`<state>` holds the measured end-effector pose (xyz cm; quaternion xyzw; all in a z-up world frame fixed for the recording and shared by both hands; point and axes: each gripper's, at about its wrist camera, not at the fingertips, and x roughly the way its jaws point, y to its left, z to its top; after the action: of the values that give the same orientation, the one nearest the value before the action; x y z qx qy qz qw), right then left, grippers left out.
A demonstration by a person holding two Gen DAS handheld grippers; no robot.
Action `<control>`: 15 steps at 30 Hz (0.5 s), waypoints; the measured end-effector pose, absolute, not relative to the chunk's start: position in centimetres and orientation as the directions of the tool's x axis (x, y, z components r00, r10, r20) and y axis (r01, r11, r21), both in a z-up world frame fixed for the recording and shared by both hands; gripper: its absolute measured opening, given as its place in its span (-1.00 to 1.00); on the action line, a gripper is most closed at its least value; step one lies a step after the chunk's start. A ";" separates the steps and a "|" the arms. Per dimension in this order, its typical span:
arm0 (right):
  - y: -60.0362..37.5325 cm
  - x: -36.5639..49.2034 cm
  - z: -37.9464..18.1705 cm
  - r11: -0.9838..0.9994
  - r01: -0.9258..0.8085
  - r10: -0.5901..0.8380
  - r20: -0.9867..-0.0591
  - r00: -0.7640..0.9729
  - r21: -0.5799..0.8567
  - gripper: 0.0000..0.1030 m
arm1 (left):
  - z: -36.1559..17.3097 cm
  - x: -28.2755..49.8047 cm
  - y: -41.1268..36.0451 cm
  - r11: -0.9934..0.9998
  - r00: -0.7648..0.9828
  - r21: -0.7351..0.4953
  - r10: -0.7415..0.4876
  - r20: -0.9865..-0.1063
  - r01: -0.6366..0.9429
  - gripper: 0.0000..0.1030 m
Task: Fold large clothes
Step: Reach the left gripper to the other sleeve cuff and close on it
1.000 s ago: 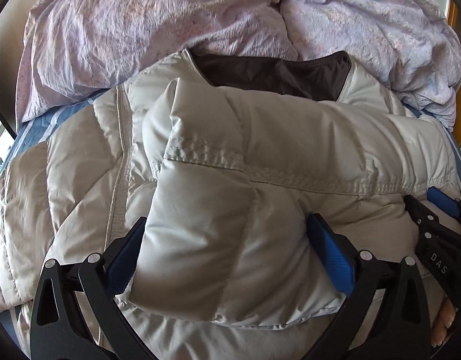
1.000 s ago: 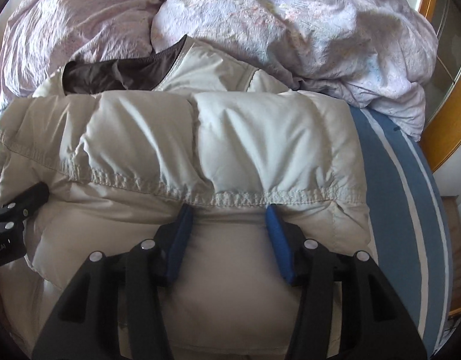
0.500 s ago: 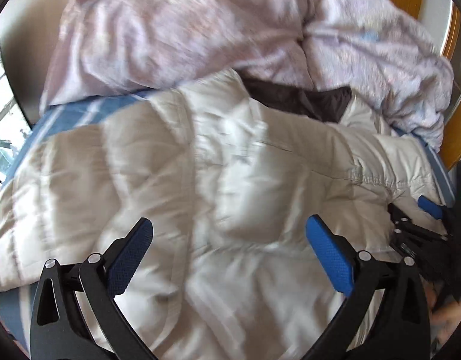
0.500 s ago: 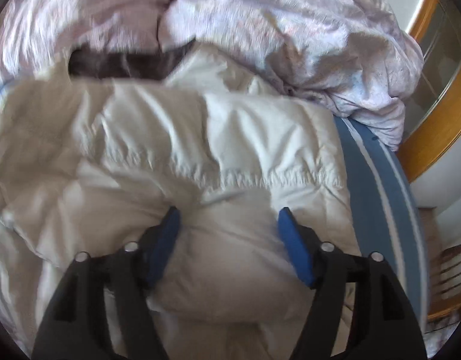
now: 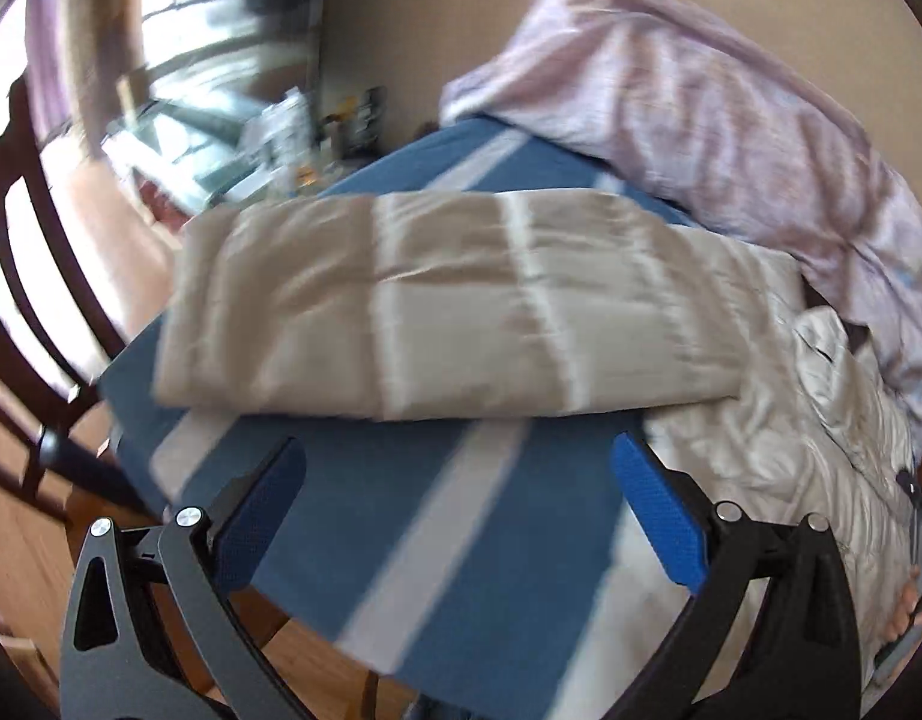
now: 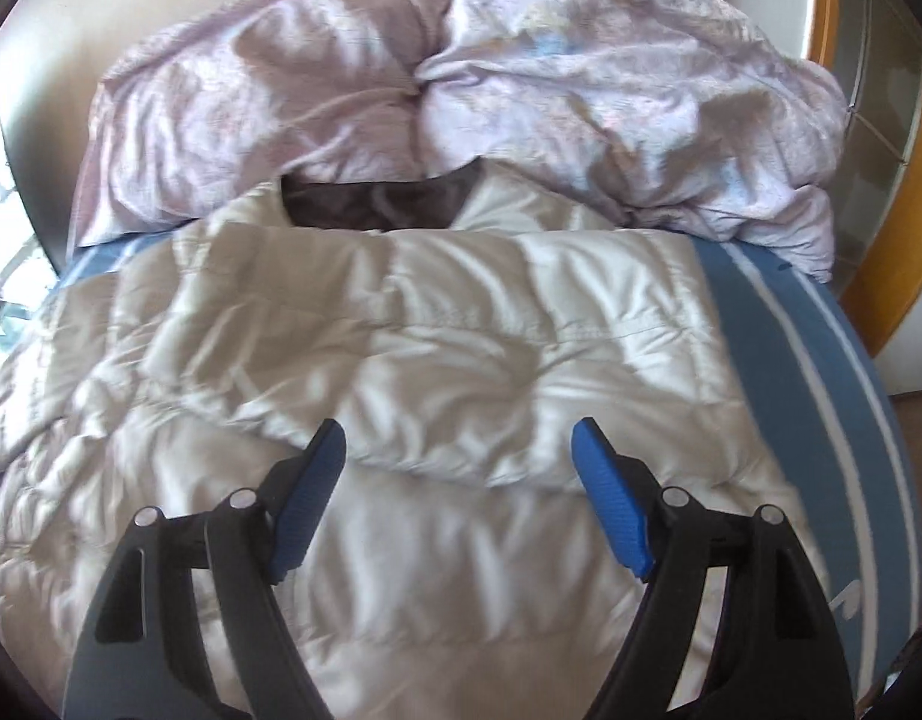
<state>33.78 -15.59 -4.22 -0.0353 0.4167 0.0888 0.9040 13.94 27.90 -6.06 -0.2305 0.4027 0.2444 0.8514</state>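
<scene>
One pale grey puffer jacket (image 6: pixel 437 372) lies spread on the blue striped bed sheet (image 6: pixel 821 396), straight ahead of and beneath the right gripper (image 6: pixel 458 498). That gripper's jaws are opening, with nothing pinched between the blue pads (image 6: pixel 611 504); a puffed fold of the jacket sits just past the fingertips, apart from them. Beyond the jacket, further from the gripper, its dark lining (image 6: pixel 371 204) shows at the collar, and behind that one crumpled lilac duvet (image 6: pixel 461 90) is heaped against the wall. The left gripper (image 5: pixel 458 516) stands wide, its two blue pads well apart with only striped sheet (image 5: pixel 401 510) below the gap and nothing held. Ahead of it one jacket sleeve (image 5: pixel 449 300) stretches straight across the sheet from left to right, near the fingertips but not touching them; the body of the jacket (image 5: pixel 791 420) bunches to the right of its right finger. The duvet (image 5: pixel 731 120) lies beyond and to the right. This view is blurred. One dark wooden chair back (image 5: pixel 17 276) stands to the far left, off the bed.
</scene>
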 end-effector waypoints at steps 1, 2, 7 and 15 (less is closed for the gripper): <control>-15.3 33.5 -4.2 0.980 -0.197 0.141 -0.759 0.635 0.017 0.51 | -6.5 13.0 29.2 0.747 0.552 -0.224 0.222 -0.803 -0.626 0.97; -15.0 33.1 -4.2 0.978 -0.205 0.150 -0.759 0.633 0.022 0.51 | -6.9 12.4 30.0 0.726 0.549 -0.241 0.219 -0.807 -0.644 0.94; -13.9 32.1 -3.9 0.971 -0.238 0.179 -0.754 0.633 0.030 0.51 | -8.2 10.4 32.9 0.626 0.549 -0.321 0.208 -0.810 -0.711 0.87; -14.6 31.7 -3.4 0.974 -0.223 0.177 -0.742 0.647 0.038 0.51 | -9.8 9.7 35.8 0.475 0.587 -0.455 0.173 -0.791 -0.753 0.66</control>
<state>31.73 -14.63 -3.42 -0.0284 0.4056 0.1100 0.9070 9.68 35.78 -9.77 -0.4189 0.3462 0.2946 0.7860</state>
